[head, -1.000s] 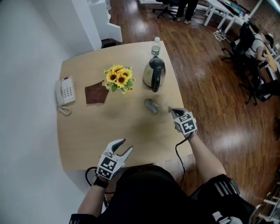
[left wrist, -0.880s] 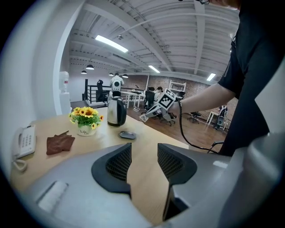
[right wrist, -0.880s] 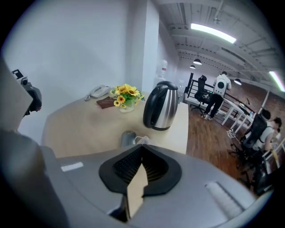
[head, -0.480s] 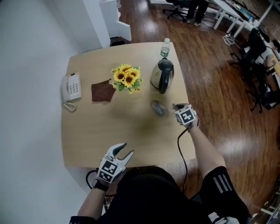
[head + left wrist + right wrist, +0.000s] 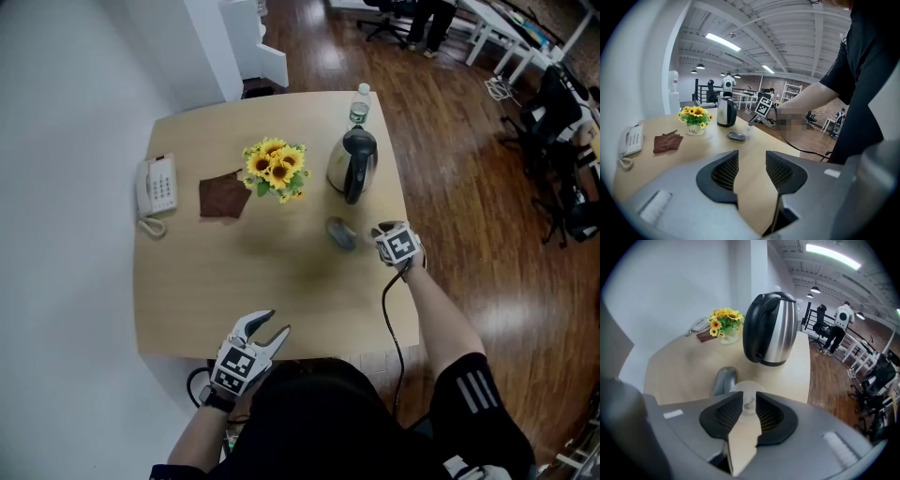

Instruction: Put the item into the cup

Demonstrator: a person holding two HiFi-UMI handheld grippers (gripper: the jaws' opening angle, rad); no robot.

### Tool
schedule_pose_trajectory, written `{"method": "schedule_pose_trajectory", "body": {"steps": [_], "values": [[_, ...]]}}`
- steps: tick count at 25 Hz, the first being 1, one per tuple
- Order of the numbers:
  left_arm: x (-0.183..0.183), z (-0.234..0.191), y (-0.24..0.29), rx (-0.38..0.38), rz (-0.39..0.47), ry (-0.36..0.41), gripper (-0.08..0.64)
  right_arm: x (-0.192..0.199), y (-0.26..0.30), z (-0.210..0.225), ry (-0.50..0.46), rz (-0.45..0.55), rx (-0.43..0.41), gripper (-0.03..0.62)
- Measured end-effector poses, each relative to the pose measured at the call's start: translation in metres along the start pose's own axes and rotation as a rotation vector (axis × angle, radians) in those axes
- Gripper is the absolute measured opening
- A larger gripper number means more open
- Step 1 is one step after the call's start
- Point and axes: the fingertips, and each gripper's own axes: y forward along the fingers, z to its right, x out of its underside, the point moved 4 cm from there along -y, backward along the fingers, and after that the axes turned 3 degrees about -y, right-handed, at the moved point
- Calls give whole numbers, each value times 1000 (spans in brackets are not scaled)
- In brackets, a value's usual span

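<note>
A small clear cup (image 5: 748,389) stands on the table right at my right gripper's (image 5: 749,403) fingertips, with a small pale item (image 5: 750,404) visible inside it. The right jaws have just been opening and now stand apart over the cup, pressing on nothing. In the head view the right gripper (image 5: 380,228) points down near the table's right edge and hides the cup. My left gripper (image 5: 275,323) hovers open and empty over the near edge of the table; the left gripper view shows only tabletop between its jaws (image 5: 752,161).
A grey mouse (image 5: 340,232) lies just left of the cup. Behind it stands a steel kettle (image 5: 353,161), with a water bottle (image 5: 360,101) beyond. Sunflowers in a pot (image 5: 277,171), a brown cloth (image 5: 223,196) and a white phone (image 5: 156,187) sit to the left.
My right gripper has sunk toward the table beside the grey mouse. The left gripper has stayed at the near edge.
</note>
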Motion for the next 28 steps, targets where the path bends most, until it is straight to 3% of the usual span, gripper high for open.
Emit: {"method": "schedule_pose_trajectory", "body": {"steps": [6,15,22,28], "values": [[-2,3,2,-11,1,0,178,-11,-13,2,11,69,3,100],[-20,1,1,-60,54,8,178,-49,-81,-35,76,359,-109,98],[-35,8,-11,-118,107,1,178,-41,-151,-81,143,528,-194,97],[-31,20,-17,-101,131,3,178,-21,-191,-110,157,595,-182,97]]}}
